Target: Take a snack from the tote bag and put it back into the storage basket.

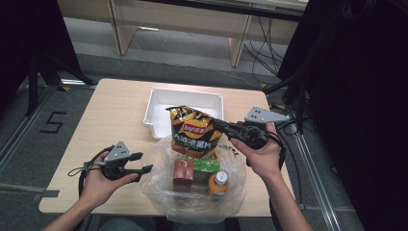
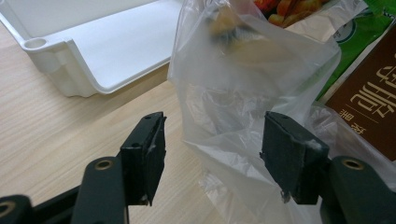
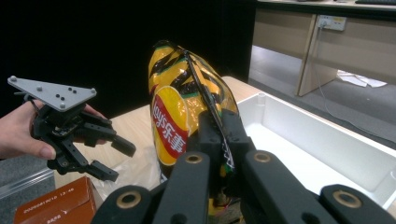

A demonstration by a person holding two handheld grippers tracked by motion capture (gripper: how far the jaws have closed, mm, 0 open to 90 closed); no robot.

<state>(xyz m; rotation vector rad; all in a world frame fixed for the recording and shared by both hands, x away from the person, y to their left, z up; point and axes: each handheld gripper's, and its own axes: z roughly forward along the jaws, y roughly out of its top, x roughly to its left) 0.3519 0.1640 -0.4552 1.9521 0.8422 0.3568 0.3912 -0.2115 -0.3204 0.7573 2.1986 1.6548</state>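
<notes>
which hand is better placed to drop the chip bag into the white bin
Right. The right tool is already shut on the chip bag, lifted just in front of the white bin. The left tool is open beside the plastic bag.

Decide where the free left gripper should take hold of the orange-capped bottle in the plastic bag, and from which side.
Probably the neck just under the cap of the bottle, coming from above. It stands upright in the plastic bag, boxed in by the brown carton and green pack, so its sides are hard to reach. The left gripper is open beside the bag; the right gripper holds the chip bag.
</notes>
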